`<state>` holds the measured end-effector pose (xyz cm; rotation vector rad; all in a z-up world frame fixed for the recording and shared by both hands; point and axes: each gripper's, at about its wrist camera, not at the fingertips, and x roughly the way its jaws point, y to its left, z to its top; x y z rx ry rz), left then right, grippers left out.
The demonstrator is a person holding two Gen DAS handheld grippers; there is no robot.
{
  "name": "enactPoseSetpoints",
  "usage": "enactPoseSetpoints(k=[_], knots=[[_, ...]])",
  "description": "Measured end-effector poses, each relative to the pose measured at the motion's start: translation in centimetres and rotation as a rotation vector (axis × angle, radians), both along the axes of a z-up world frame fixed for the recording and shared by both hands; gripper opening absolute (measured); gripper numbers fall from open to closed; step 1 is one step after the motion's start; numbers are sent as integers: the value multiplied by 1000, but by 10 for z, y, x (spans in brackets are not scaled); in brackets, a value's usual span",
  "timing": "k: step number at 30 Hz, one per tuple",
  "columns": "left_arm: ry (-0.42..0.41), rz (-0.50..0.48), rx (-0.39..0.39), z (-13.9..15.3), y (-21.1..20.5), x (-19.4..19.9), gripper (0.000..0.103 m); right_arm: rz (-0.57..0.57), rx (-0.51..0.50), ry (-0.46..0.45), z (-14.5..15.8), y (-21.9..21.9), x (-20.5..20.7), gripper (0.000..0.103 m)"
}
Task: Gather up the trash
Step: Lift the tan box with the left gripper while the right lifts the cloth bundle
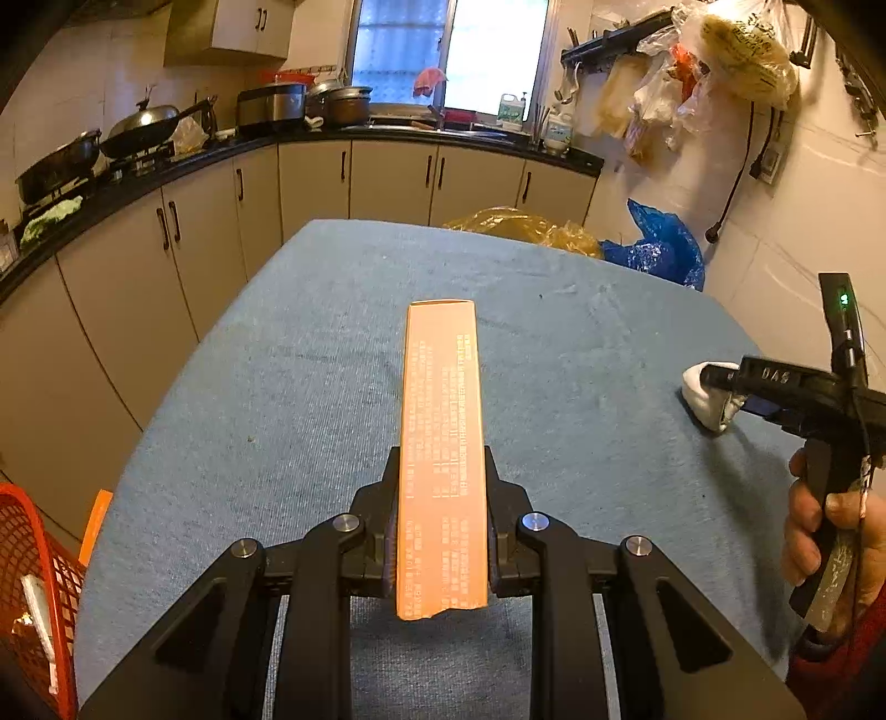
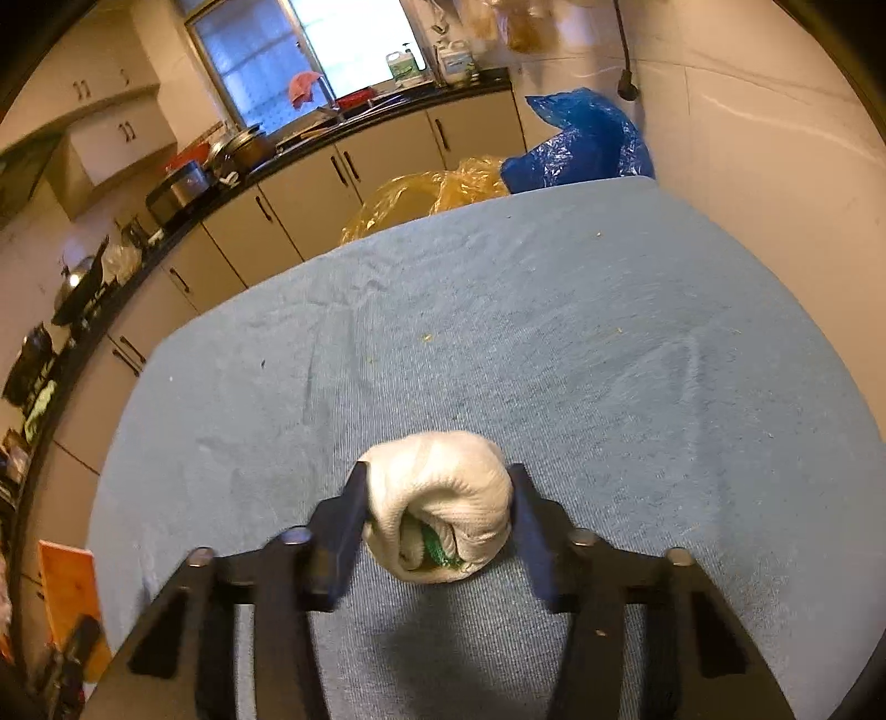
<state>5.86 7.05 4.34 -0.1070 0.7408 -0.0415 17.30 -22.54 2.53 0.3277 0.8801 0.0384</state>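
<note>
Both tongs are gripping trash over the blue tablecloth (image 1: 277, 360): left gripper (image 1: 441, 498) is clamping the long orange carton (image 1: 441, 432), right gripper (image 2: 437, 498) is squeezing the white wad (image 2: 443, 487) at the near right, probably needing carrying to the red basket (image 1: 33, 554) at near left.

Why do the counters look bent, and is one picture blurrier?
Left wrist view: the fisheye lens bows the counter, the window glares white, and the orange box is sharp. Right wrist view: same bending, with softer, slightly smeared fingers beside the white wad.
</note>
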Motion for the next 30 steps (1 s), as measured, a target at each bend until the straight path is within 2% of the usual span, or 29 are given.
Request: enactPoseSetpoints(k=[1,4,17,30], knots=[[-8,4,7,1,-1,-1,22,9,-6,-6,1,1,-2,44],[-21,18,28,1,-2,-2,22,24,-24,-23,5,8,-13,40],[-45,66,61,2,4,-3,22,277,-121,-266,46,97,-85,39],[-62,87,114,2,0,-6,22,329,-157,-257,33,122,-95,39]])
